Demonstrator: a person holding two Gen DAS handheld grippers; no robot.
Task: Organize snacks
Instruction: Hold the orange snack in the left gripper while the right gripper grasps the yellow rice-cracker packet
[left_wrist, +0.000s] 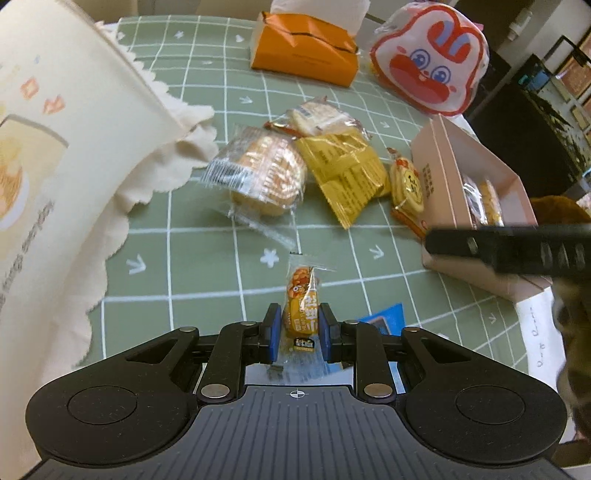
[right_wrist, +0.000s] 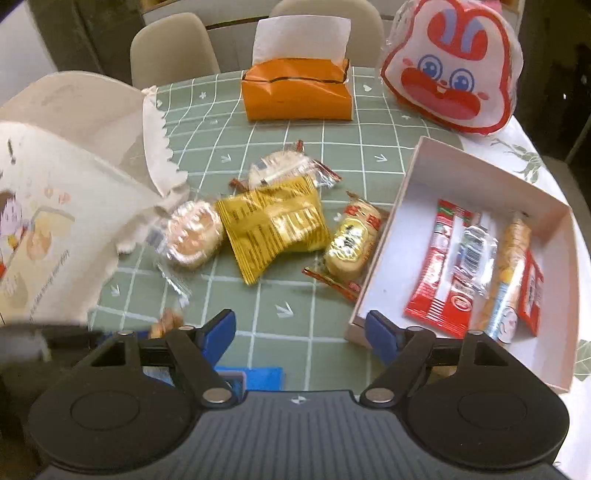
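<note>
My left gripper (left_wrist: 299, 326) is shut on a small orange-yellow snack packet (left_wrist: 303, 302), held just above the green checked tablecloth (left_wrist: 207, 258). Beyond it lie loose snacks: a round cake in clear wrap (left_wrist: 266, 171), a yellow packet (left_wrist: 345, 173) and a wrapped rice cracker (left_wrist: 406, 184). My right gripper (right_wrist: 301, 330) stands open with nothing between its blue pads, above the cloth beside the pink box (right_wrist: 480, 177). Several snacks lie in that box, among them a red packet (right_wrist: 441, 273). The yellow packet (right_wrist: 275, 230) and the round cake (right_wrist: 194, 234) lie ahead of it.
A cream paper bag (left_wrist: 48, 155) fills the left side. An orange tissue box (left_wrist: 306, 51) and a rabbit-face bag (left_wrist: 432, 62) stand at the back. A blue card (right_wrist: 258, 376) lies under the right gripper. Chairs (right_wrist: 170, 48) stand behind the table.
</note>
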